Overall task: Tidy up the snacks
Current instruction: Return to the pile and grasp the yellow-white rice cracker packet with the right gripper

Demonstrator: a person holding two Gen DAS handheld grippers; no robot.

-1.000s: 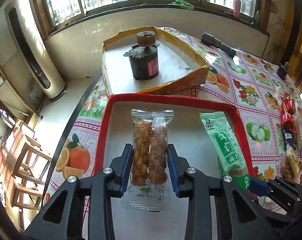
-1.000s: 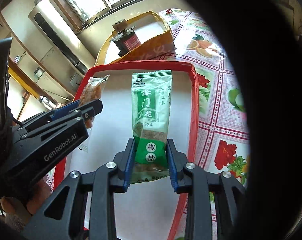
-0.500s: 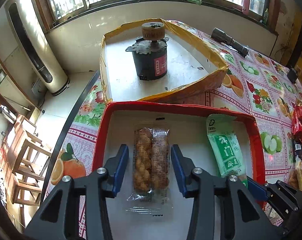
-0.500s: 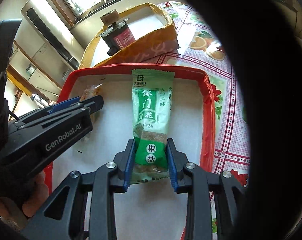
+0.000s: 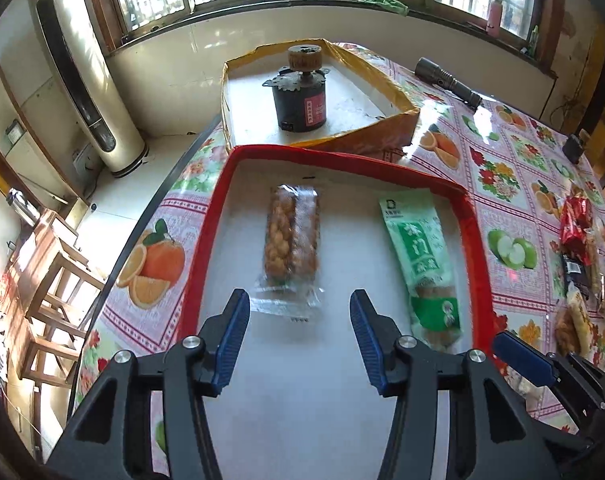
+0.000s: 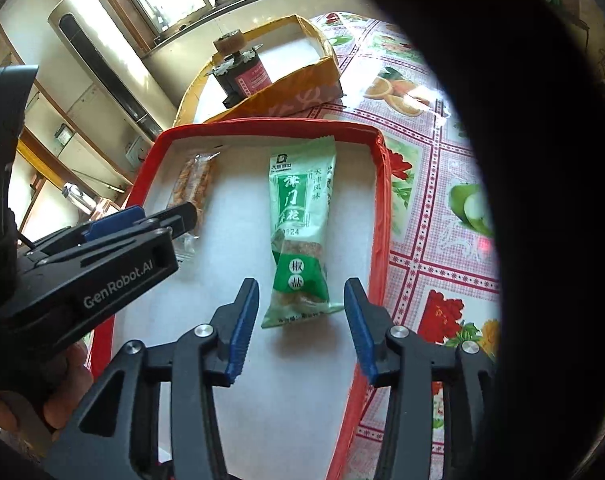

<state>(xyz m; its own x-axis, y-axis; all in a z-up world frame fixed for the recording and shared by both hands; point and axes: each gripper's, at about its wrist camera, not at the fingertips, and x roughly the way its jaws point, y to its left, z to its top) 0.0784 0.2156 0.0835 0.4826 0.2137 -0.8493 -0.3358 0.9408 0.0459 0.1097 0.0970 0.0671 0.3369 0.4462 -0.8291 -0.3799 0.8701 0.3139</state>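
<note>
**Both snack packs lying in red tray, tongs spread**

Sunlit room with barred windows; worktop (image 5: 514,184) covered in a fruit-print oilcloth. On it, ahead of both tongs, a red-rimmed tray (image 5: 342,160) with a white floor; beyond that a yellow cardboard tray (image 5: 398,120) holding a small black motor (image 5: 300,96). Flashlight (image 5: 448,80) far ahead and to the right.

Left tongs (image 5: 300,320): spread wide, gripping nothing. Clear pack of fried dough twists (image 5: 291,236) lies flat on the tray floor just ahead of the tips, roughly centred on the gap, its near seal between the two tips or just ahead of them; no contact visible.

Right tongs (image 6: 301,316): spread, gripping nothing. Green snack packet (image 6: 300,216) lies flat, lengthwise along the tongs' axis, its near end sitting between the blue pads with clearance on both sides. Packet is near the tray's right rim.

Judgement: placement step reads as done for these two; both packs are parallel, well apart, inside the tray. Further wrapped snacks (image 5: 578,256) lie on the oilcloth to the right of the tray. Next move probably calls for drawing the tongs clear without dragging the wrappers, then reaching right for the loose pile.
</note>
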